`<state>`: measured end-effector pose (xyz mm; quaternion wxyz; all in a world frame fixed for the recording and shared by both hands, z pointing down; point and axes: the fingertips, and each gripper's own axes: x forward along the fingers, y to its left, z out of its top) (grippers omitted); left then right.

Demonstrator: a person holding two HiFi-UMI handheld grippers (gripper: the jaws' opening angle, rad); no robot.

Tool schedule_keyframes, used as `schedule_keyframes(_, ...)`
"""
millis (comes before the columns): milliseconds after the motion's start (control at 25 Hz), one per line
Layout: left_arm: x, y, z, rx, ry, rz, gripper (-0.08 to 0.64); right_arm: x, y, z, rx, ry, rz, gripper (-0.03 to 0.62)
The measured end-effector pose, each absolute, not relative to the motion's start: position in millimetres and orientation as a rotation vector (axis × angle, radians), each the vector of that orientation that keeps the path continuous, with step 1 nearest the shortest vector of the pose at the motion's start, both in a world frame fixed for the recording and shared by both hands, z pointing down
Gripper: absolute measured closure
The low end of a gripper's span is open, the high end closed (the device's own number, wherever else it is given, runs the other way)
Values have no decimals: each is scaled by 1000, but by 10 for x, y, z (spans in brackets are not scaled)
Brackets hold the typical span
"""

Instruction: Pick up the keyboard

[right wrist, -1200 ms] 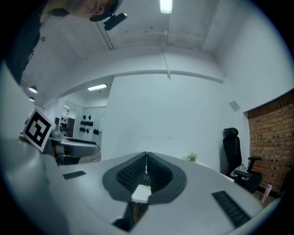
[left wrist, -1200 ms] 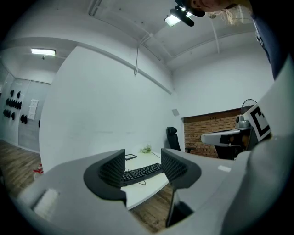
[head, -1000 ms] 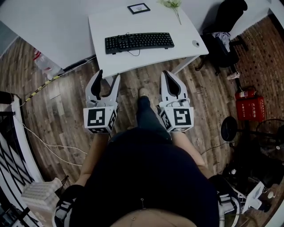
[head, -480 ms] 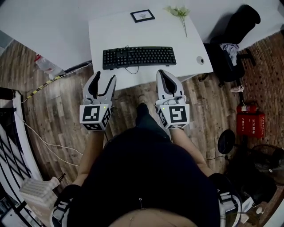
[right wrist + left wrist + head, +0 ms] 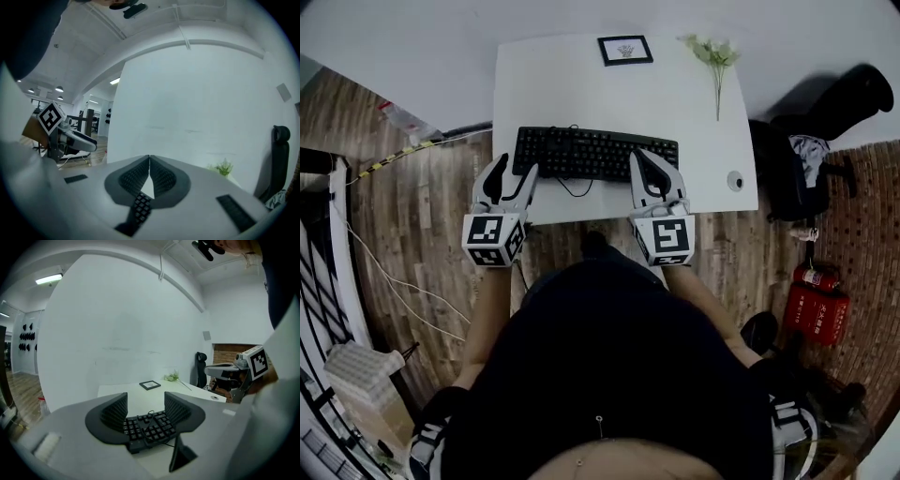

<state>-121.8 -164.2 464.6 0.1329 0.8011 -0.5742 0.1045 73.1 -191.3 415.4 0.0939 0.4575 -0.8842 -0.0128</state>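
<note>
head view: a black full-size computer keyboard (image 5: 595,153) lies flat on the small white rectangular table (image 5: 562,84), across the table's middle and parallel to its near edge, with its thin black cable (image 5: 573,187) looping toward that edge. the left gripper (image 5: 516,169), white with black pads and a marker cube at its rear, reaches over the table's near left corner. its tips sit just at the keyboard's left end. the right gripper (image 5: 642,159), of the same make, reaches over the table's near edge further right, and its tip lies over the keyboard's right part

in the left gripper view the two ribbed pads stand well apart with nothing clamped. the keyboard's left end shows in the gap just beyond them, and neither pad presses on it. in the right gripper view the pads meet in a closed seam with nothing between them, and a strip of keys shows below them

at the table's far edge a small dark-framed picture (image 5: 625,50) lies flat, and a pale flower sprig (image 5: 714,56) lies at the table's far right corner. a small round grey object (image 5: 734,180) sits near the table's near right corner. a black office chair (image 5: 825,117) stands just right of the table on the wooden plank floor (image 5: 422,225)
</note>
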Motion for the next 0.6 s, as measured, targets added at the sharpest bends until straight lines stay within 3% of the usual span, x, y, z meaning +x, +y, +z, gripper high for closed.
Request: schedule_keyframes(600, -1547, -2149, 5682, 2020, -1509, 448, 298, 677, -2697, 4653, 1182, -2604, 15, 580)
